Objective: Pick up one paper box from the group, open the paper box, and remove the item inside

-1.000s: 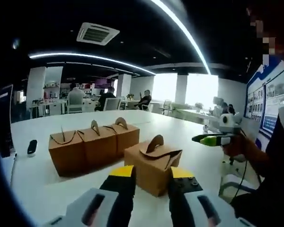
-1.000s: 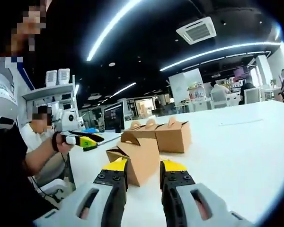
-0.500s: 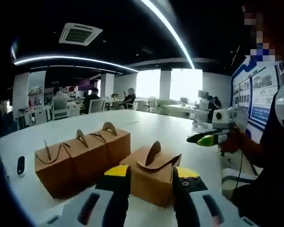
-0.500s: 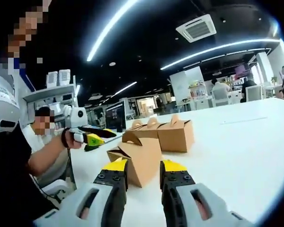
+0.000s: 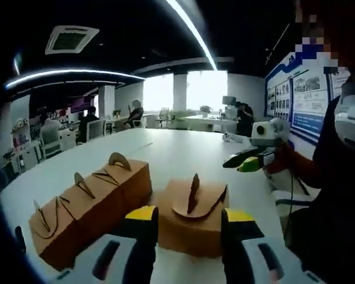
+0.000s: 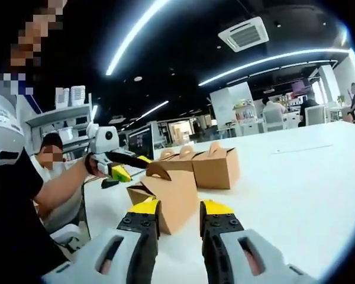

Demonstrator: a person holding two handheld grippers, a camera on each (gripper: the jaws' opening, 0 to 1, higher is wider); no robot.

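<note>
Left tongs (image 5: 186, 222): the jaws stand apart with a clear gap and hold nothing. The single paper box (image 5: 191, 214) sits on the white worktop (image 5: 171, 157) directly ahead of the yellow tips, with its curved handle tab upright. Whether the tips touch the box cannot be told.

Right tongs (image 6: 180, 214): the jaws stand apart with a clear gap and hold nothing. In the right gripper view the same paper box (image 6: 165, 198) lies just beyond the left jaw tip, slightly left of the gap.

A row of three boxes (image 5: 86, 204) stands left of the single box in the left gripper view, their sides touching. In the right gripper view this row (image 6: 207, 165) lies farther off, behind the single box.

In the left gripper view the right tongs (image 5: 242, 161) enter from the right, held in a hand (image 5: 278, 161) above the worktop, well apart from the box. In the right gripper view the left tongs (image 6: 127, 165) enter from the left, held by a hand (image 6: 94, 164) with the forearm extended, tips near the handle of the single box.
</note>
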